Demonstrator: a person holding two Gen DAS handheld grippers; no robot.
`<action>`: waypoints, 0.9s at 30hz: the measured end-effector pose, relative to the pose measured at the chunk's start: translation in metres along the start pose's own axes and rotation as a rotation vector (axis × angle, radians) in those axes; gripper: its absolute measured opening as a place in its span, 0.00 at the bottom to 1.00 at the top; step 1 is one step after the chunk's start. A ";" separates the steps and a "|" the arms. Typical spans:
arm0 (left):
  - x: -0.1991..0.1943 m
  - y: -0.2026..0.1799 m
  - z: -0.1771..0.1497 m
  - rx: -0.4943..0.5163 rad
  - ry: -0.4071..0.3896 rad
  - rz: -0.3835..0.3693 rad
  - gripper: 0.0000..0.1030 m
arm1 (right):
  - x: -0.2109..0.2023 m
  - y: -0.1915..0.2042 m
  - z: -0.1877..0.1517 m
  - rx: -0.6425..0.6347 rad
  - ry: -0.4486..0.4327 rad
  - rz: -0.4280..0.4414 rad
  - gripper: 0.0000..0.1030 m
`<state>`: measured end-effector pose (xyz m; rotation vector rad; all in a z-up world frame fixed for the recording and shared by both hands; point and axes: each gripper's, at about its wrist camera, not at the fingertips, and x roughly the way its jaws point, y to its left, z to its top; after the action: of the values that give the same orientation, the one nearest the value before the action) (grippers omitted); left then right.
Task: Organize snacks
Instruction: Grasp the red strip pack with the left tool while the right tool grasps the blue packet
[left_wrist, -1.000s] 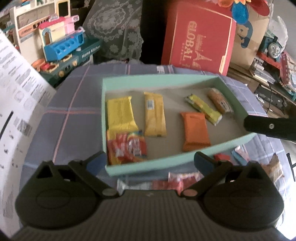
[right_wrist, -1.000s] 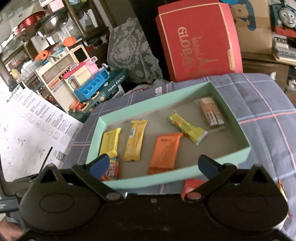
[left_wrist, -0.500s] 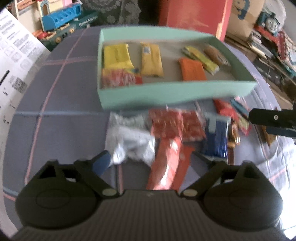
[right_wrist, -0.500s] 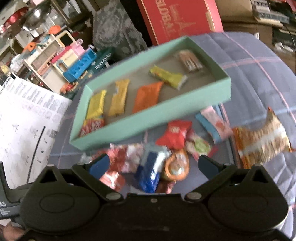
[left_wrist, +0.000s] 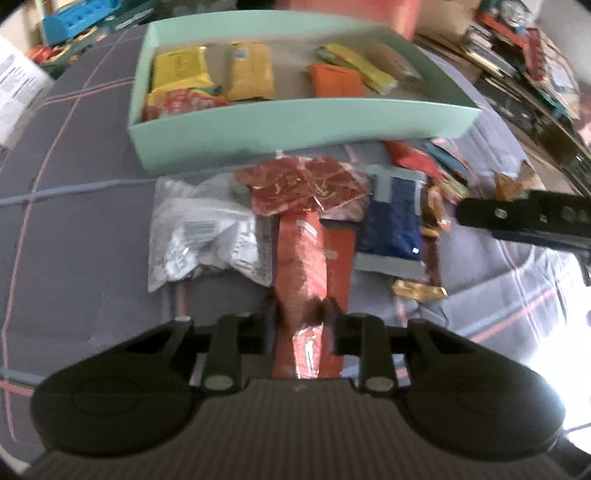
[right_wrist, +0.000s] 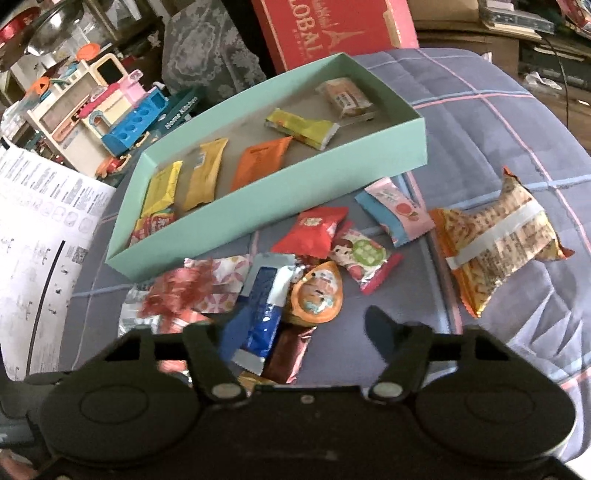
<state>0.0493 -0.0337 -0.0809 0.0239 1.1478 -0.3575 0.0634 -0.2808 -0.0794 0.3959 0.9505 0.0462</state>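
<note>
While its jaws have just been closing, the left hand-held gripper (left_wrist: 300, 314) pinches a long orange snack packet (left_wrist: 303, 254) lying before the teal box (left_wrist: 295, 122). Further right, the right hand-held gripper (right_wrist: 303, 328), half-spread and also closing, straddles a blue packet (right_wrist: 260, 317) without pressing it.

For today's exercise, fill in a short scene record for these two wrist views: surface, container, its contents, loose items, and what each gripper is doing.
surface: blue plaid cloth
container: mint green box, open
contents: yellow, orange and other snack packs
loose items: pile of snacks in front of the box
left gripper: jaws just closed on the orange-red packet
right gripper: jaws just closing, half open; blue packet between them, grip unclear
</note>
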 end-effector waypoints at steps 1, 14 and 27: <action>0.000 -0.001 -0.001 0.006 0.001 -0.005 0.26 | 0.002 0.003 0.000 -0.009 0.005 0.008 0.54; 0.007 0.000 0.004 0.029 -0.014 -0.015 0.27 | 0.040 0.052 0.001 -0.144 0.078 0.000 0.41; 0.008 0.007 0.003 0.014 -0.017 -0.052 0.28 | 0.069 0.068 0.006 -0.173 0.063 -0.059 0.49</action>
<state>0.0570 -0.0298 -0.0879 0.0032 1.1305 -0.4115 0.1178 -0.2052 -0.1063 0.2072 1.0118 0.0868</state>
